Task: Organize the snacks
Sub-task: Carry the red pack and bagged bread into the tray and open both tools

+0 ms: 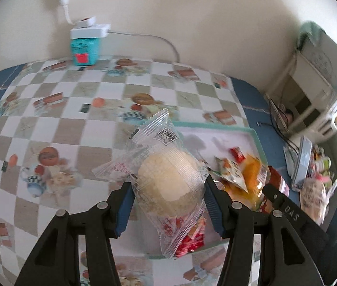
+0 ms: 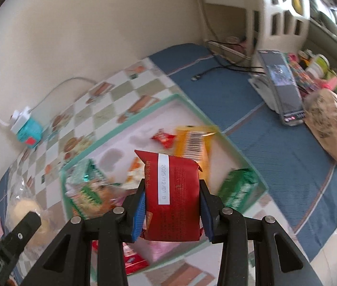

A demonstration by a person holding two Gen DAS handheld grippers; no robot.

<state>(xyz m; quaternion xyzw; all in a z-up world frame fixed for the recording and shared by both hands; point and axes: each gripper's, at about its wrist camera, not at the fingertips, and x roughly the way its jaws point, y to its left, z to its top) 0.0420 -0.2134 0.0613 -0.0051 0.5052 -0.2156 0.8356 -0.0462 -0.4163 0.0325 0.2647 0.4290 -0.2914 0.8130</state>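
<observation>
Snacks were mid-sort: most lay in the teal-rimmed tray (image 2: 193, 106) on the table (image 1: 49, 109), and two were lifted out, one per hand. Left hand-held gripper (image 1: 168, 183) was clamped on a clear-wrapped round cake (image 1: 166, 176), pads pressing the wrapper on both sides, packet tilted up above the tray's near-left corner. Right hand-held gripper (image 2: 172, 194) was clamped on a red packet (image 2: 173, 197) with a white date strip, held upright over the near half of the tray. In the tray, seen from the right wrist: yellow packet (image 2: 192, 145) with barcode, small red candy (image 2: 163, 138), green packet (image 2: 237, 188) against the right wall, a green-printed biscuit pack (image 2: 90, 190) at the left end, pink and red wrappers at the near edge, partly hidden by the fingers. Both views were motion-blurred, so labels were unreadable.

Step in hand, as I judged it: both items picked and carried, not yet placed. No second bin or target spot was visible, so where they belonged I couldn't tell; the checkered cloth left of the tray looked free.

Next move would call for lowering each packet to its spot before letting go. The cake looked soft, so it wanted a light squeeze and a low drop. The slick wrapper might slip.
</observation>
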